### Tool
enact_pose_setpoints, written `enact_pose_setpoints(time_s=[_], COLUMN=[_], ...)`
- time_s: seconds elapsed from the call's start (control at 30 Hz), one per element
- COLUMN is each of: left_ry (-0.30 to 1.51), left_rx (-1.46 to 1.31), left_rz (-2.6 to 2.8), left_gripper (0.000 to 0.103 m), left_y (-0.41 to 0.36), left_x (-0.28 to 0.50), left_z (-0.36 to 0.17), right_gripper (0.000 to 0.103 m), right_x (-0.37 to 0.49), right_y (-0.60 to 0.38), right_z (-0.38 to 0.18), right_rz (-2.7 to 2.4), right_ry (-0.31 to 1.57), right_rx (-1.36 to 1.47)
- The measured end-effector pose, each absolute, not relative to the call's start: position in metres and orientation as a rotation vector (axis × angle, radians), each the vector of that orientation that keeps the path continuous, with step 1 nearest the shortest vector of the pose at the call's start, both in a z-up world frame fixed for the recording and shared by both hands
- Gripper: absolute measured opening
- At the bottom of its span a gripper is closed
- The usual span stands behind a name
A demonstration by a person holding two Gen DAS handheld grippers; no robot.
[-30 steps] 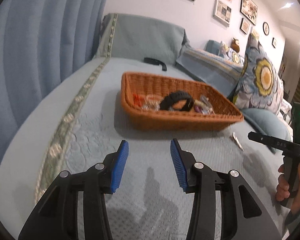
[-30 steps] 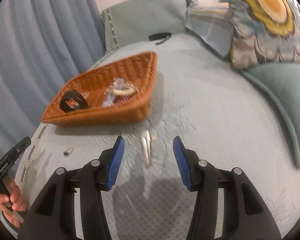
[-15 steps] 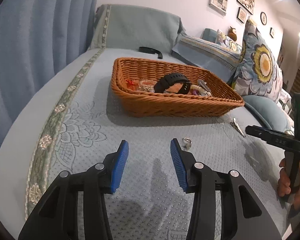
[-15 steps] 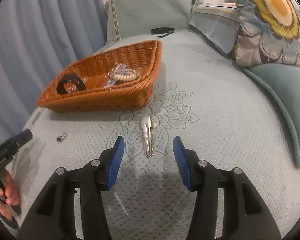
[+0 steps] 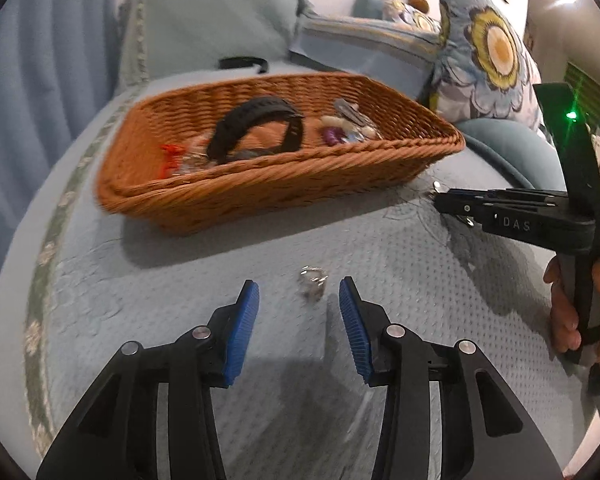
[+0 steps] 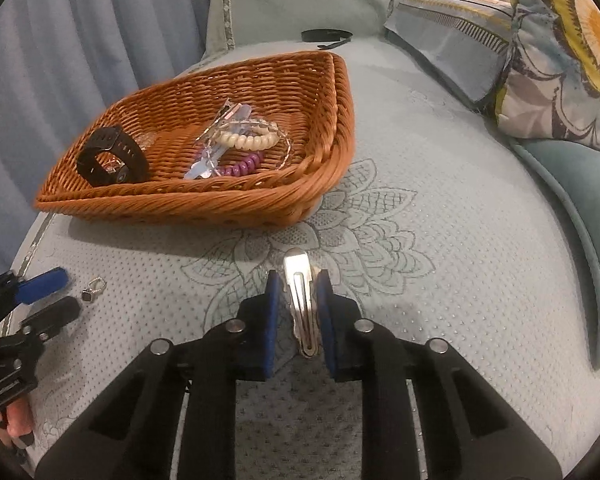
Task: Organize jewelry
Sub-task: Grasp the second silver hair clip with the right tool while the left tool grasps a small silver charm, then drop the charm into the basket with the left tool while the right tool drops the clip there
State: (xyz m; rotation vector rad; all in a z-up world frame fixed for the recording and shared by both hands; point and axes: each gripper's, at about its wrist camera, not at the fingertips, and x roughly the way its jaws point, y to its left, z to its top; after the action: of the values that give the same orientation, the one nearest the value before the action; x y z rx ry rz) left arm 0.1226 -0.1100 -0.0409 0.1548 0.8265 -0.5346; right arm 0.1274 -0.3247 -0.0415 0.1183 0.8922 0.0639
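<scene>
Blue bedspread [image 6: 480, 280], basket [image 6: 320, 184] at 11 o'clock. We see right gripper [image 6: 297, 280] just closing, clenched on hair clip [image 6: 300, 300]; left gripper [image 5: 296, 300] released around ring [image 5: 312, 280].

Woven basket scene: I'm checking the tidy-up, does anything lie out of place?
Yes. A small silver ring and a silver metal hair clip lie on the pale blue bedspread, outside the orange woven basket holding the other jewelry.
</scene>
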Motion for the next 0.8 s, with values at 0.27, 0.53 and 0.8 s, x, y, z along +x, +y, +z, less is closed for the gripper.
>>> enact_pose_setpoints(time_s=[0.27,0.53,0.8], left_ry=[0.85,0.774,0.634], left_rx=[0.176,0.152,0.044], left_rz=[-0.522,-0.536,-0.575], left_gripper=[0.011,0.01,0.01], left_y=[-0.116,-0.109,-0.095], left_x=[0.128,0.117,0.096], left_z=[-0.048,-0.037,-0.001], right_gripper=[0.014,0.014,0.014], right_x=[0.124,0.105,0.074], right_y=[-0.317,-0.313,-0.309], right_z=[-0.04,-0.027,-0.004], right_rz=[0.048,0.061,0.129], right_ry=[0.875,0.788,0.685], right_rx=[0.084,0.069,0.081])
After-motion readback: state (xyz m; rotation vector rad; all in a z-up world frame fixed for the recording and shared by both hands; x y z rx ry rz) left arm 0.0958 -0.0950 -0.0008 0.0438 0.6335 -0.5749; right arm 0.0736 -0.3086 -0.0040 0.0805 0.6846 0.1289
